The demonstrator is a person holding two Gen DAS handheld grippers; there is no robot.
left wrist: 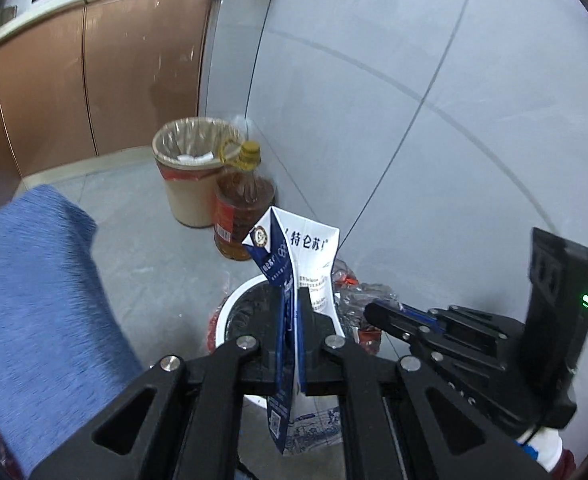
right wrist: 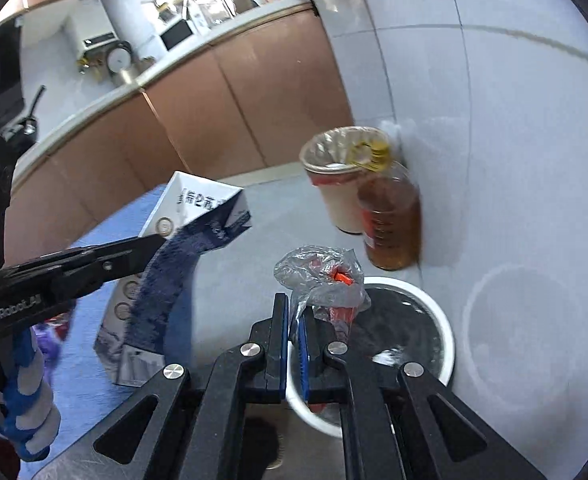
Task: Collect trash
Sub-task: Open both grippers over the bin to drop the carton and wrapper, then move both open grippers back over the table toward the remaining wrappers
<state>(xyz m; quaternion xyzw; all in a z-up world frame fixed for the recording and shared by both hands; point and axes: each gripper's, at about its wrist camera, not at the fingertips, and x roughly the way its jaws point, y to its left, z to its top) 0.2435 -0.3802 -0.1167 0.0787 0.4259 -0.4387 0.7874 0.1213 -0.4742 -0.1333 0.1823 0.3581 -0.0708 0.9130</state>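
My left gripper (left wrist: 292,304) is shut on a flattened white and blue milk carton (left wrist: 306,244), which stands upright between the pads above a white bin with a black liner (left wrist: 230,304). My right gripper (right wrist: 293,316) is shut on a crumpled clear plastic wrapper with red print (right wrist: 322,272), held over the rim of the same white bin (right wrist: 448,332). In the right wrist view, the left gripper (right wrist: 154,242) reaches in from the left with the carton (right wrist: 186,248). The left wrist view shows the right gripper (left wrist: 374,312) and the wrapper (left wrist: 354,292) at the right.
A beige bin with a clear liner (left wrist: 190,188) and a bottle of amber oil (left wrist: 242,216) stand against the grey tiled wall (left wrist: 434,120). Brown cabinets (left wrist: 94,80) run along the back. Blue fabric (left wrist: 34,300) fills the left side.
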